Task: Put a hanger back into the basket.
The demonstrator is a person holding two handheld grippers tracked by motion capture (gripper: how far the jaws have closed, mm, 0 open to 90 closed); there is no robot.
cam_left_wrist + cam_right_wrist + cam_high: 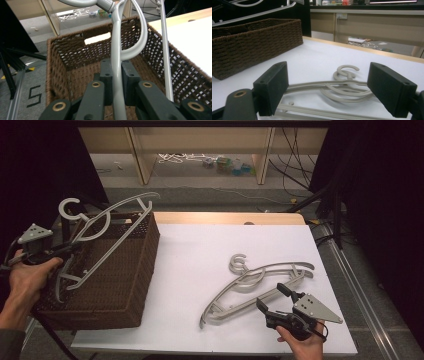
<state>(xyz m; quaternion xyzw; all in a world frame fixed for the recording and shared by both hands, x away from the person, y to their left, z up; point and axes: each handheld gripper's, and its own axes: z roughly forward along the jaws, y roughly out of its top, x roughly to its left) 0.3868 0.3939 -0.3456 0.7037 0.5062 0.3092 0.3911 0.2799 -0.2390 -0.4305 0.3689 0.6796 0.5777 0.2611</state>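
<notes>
Left tongs [116, 75] are clamped on the bar of a grey hanger [102, 227], the black pads pressing it from both sides in the left gripper view. That hanger is held tilted over the brown woven basket [135, 285] at the left of the tabletop [200, 245], its hook [70, 207] up at the far left and its long arm reaching past the basket's far rim. Part of it dips inside the basket; whether it touches the bottom I cannot tell. Right tongs [270, 296] stand wide open at the near right, held by a hand [302, 345], with nothing between them. Just beyond them lie more hangers [255, 287] of the same grey, stacked flat on the white tabletop, hooks pointing to the far side, well apart from the basket. One pad of the right tongs sits close above the near bar of that pile.
</notes>
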